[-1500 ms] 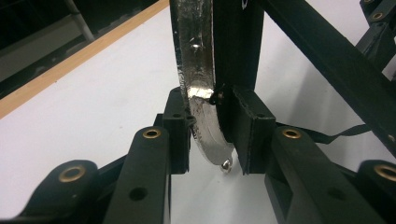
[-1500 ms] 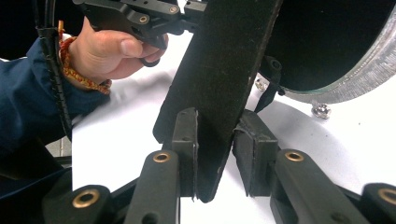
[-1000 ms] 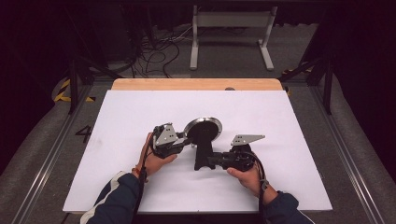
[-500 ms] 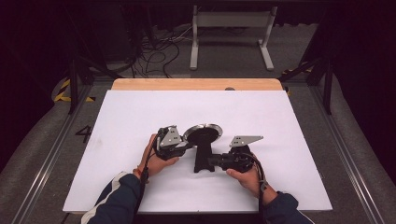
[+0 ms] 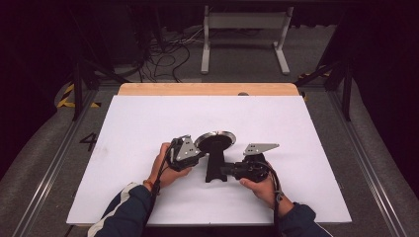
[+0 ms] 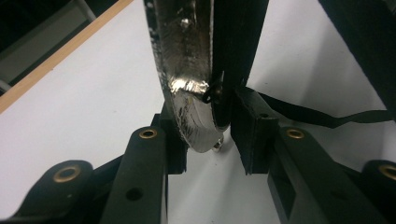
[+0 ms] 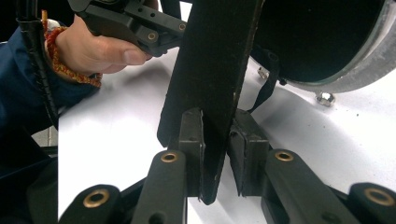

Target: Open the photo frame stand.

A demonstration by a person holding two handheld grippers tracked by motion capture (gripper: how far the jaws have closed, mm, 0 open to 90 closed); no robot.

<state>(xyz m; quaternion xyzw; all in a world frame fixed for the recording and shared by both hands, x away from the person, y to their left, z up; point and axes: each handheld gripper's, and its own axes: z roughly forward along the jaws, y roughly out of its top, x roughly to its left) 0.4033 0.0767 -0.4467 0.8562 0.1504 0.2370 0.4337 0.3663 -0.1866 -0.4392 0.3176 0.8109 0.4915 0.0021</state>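
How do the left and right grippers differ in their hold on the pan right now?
The left gripper straddles the metal rim; the right gripper clamps the flat black handle. The left grip looks loose, with a gap on one side; the right looks tight. Both are on one pan.

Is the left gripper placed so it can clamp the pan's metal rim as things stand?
Probably yes. In the left gripper view the pan's rim already sits between the left gripper pads, whose jaws have just been opening; nothing blocks it. The right gripper grips the handle.
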